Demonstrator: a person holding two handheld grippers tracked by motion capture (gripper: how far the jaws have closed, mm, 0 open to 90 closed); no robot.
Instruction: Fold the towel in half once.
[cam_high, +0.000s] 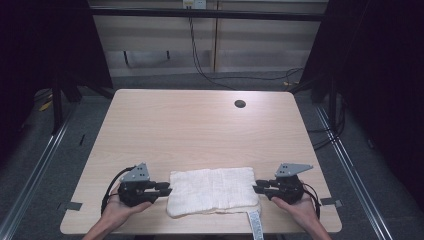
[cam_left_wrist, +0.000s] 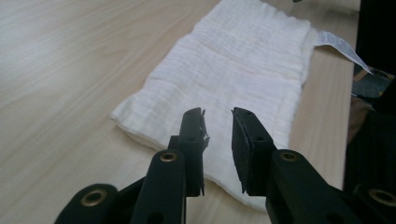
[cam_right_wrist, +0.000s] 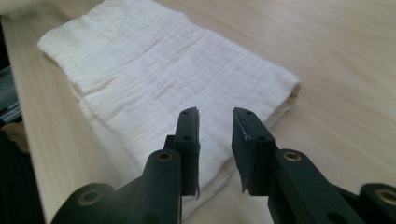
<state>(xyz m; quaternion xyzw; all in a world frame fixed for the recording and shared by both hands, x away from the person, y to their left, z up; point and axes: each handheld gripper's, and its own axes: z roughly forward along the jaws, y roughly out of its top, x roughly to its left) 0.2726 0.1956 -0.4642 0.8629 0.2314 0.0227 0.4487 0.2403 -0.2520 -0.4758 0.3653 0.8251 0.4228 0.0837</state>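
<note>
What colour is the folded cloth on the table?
The folded cloth is cream-white with a fine crinkled weave, best seen in the right gripper view.

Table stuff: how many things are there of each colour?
White: 1, the folded cloth, with its label hanging over the near edge.
Black: 2, the left gripper and the right gripper, one at each end of the cloth.
Total: 3
</note>
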